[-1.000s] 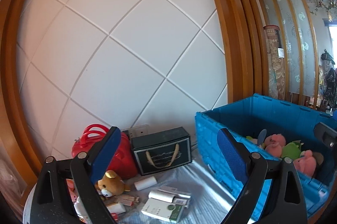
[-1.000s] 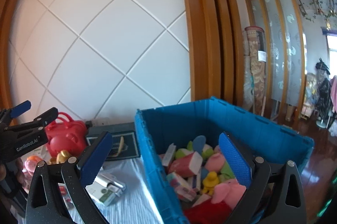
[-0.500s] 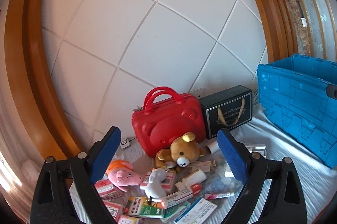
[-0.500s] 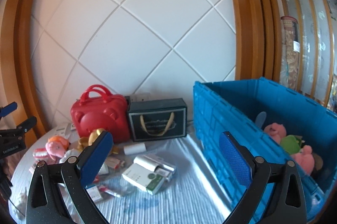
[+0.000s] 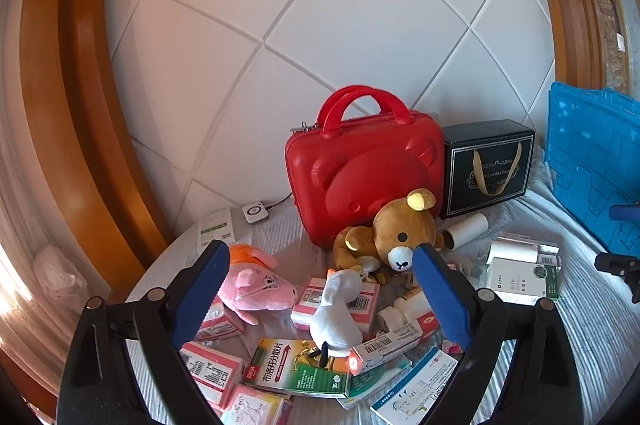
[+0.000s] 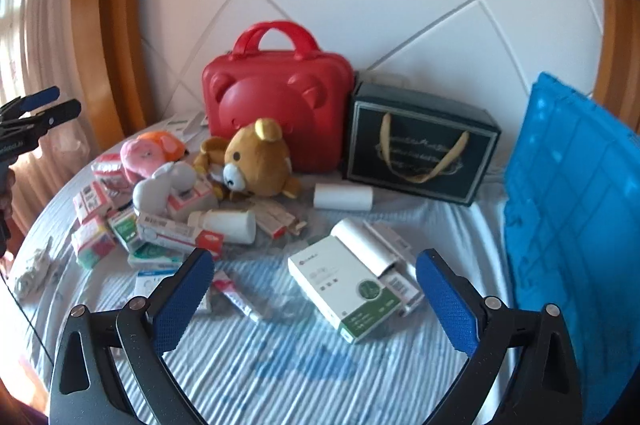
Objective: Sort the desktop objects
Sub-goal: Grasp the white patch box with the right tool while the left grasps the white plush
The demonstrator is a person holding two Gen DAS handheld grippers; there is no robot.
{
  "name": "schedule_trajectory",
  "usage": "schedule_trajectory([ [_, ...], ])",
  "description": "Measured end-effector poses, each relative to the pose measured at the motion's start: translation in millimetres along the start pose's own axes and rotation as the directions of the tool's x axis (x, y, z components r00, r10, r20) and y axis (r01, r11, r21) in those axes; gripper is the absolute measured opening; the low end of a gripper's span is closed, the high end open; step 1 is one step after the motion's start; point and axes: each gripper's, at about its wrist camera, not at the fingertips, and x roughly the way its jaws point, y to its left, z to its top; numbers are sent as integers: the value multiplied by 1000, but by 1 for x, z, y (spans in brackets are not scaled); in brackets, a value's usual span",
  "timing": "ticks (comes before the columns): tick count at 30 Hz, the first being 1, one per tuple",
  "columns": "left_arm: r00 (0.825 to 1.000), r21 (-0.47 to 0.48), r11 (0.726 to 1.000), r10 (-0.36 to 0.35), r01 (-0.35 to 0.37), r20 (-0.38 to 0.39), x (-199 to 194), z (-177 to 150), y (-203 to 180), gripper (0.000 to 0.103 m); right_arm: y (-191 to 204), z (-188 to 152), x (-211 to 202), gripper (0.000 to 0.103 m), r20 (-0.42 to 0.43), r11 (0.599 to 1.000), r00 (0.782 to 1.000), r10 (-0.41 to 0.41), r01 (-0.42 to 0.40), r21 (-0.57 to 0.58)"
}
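Note:
My left gripper hangs open above a heap of toys and medicine boxes: a white plush lies between its fingers, a pink plush pig to the left, a brown teddy bear behind. A green and yellow medicine box lies near the front. My right gripper is open over the striped cloth, with a white and green box just beyond it and the teddy bear farther back left. The left gripper's fingertips show at that view's left edge.
A red bear-faced case and a dark gift box stand against the white panelled wall. The blue crate rises on the right. A white roll and a white bottle lie on the striped tablecloth.
Both grippers have swung left and downward, away from the blue crate and toward the heap of toys and boxes. Both stay open and hold nothing.

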Motion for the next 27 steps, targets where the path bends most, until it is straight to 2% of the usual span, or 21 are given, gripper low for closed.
schedule_trajectory([
  [4, 997, -4, 1000, -11, 11, -74, 38, -13, -7, 94, -27, -10, 58, 102, -132, 995, 987, 94, -91, 34],
  [11, 982, 16, 997, -67, 71, -177, 95, -38, -26, 94, -47, -19, 132, 102, -265, 987, 952, 153, -158, 1],
  [17, 961, 45, 991, -112, 127, -254, 122, -58, -35, 94, -51, -25, 164, 102, -351, 982, 924, 150, -180, -52],
  [20, 950, 56, 987, -129, 151, -284, 129, -67, -33, 94, -52, -31, 174, 103, -386, 982, 909, 155, -184, -38],
  [21, 947, 57, 987, -129, 152, -293, 132, -69, -31, 94, -52, -31, 174, 103, -380, 983, 913, 150, -179, -42],
  [25, 930, 18, 985, -155, 171, -335, 153, -73, -21, 94, -47, -29, 172, 103, -388, 977, 904, 180, -210, -35],
  [27, 922, 11, 983, -166, 181, -351, 165, -71, -17, 94, -43, -29, 173, 103, -395, 977, 905, 160, -202, -65],
])
